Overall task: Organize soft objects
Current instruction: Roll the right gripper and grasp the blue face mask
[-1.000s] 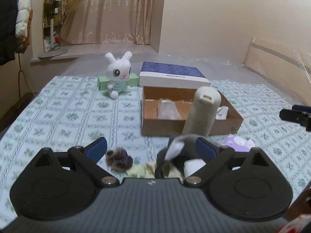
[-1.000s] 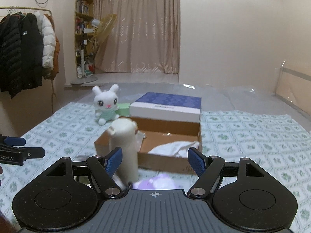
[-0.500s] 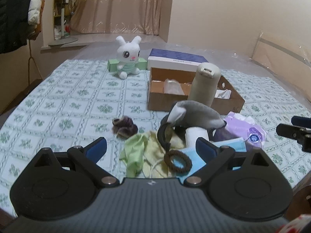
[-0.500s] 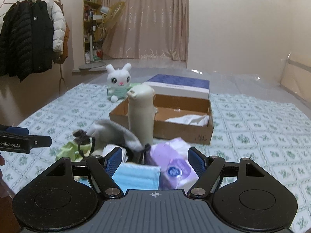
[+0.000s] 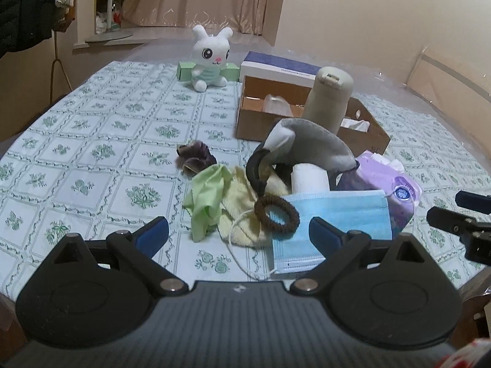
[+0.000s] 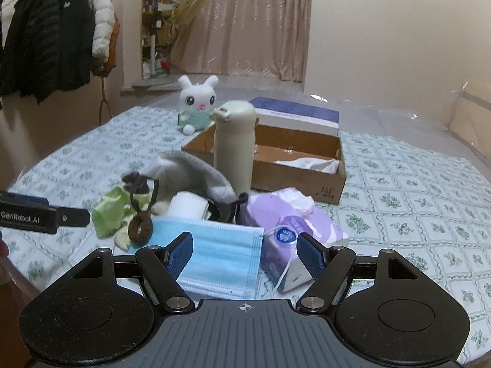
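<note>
Blue-padded left gripper (image 5: 238,235) and right gripper (image 6: 244,252) both stand wide open, holding nothing, above the pale-blue pleated face mask (image 6: 220,253) near the bed's front edge.

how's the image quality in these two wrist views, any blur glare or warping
Left wrist view: strong fisheye bending, the tablecloth curving down at the sides; blue mask and brown hair tie are sharp; dim warm indoor light, soft shadows. Right wrist view: same warping and dark corners; near blue mask crisp, curtain softer; slight glare on the clear plastic sheet behind.
</note>
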The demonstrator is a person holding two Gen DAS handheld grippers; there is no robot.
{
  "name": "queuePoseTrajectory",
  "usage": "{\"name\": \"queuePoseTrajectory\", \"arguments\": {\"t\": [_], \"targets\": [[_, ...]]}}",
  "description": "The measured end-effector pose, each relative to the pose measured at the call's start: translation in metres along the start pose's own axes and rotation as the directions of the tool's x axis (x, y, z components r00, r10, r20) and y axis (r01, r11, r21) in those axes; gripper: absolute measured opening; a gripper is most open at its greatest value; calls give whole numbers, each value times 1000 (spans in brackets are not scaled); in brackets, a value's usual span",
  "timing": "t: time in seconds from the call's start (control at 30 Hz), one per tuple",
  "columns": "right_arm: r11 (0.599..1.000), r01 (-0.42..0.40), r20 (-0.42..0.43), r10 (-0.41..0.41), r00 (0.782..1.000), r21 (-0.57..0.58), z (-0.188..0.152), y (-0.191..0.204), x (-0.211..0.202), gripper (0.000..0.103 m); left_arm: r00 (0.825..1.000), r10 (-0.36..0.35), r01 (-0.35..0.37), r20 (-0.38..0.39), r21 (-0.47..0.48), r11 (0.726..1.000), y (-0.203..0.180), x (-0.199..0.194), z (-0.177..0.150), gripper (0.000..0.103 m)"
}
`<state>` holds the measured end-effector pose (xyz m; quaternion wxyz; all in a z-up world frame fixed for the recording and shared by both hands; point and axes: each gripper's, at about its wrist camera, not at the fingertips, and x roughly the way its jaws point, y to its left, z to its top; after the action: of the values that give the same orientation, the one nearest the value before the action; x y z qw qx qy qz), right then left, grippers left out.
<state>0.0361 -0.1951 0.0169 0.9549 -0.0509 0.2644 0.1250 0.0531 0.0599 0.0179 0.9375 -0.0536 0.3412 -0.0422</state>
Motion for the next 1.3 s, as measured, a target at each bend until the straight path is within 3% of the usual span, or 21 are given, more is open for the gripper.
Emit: {"name": "queuePoseTrajectory", "arguments": {"t": [0.3, 0.43, 0.87, 1.0, 1.13, 1.2, 1.3], "targets": [[989, -43, -48, 36, 998, -143, -17, 12, 21, 74, 1000, -8, 8, -19, 8, 1000, -7, 14, -6, 96], [954, -87, -64, 71, 995, -288, -23, 24, 35, 74, 999, -34, 35, -30, 30, 999, -10, 21, -7, 96], [740, -236, -187, 150, 971, -630, -30, 43, 101, 74, 994, -85, 94, -66, 142, 985, 1, 48, -7, 94], [626, -284, -243, 153, 958, -726, -32, 53, 119, 74, 994, -84, 93, -65, 140, 986, 7, 54, -6, 94], [519, -329, -293, 153, 944, -789, -39, 60, 133, 89, 993, -93, 102, -66, 145, 984, 8, 58, -4, 94], [491, -337, -306, 145, 941, -803, -42, 63, 139, 89, 993, -100, 110, -69, 152, 982, 7, 61, -4, 94], [488, -342, -312, 144, 939, -803, -43, 65, 146, 88, 992, -108, 118, -71, 149, 982, 7, 64, -4, 94]]}}
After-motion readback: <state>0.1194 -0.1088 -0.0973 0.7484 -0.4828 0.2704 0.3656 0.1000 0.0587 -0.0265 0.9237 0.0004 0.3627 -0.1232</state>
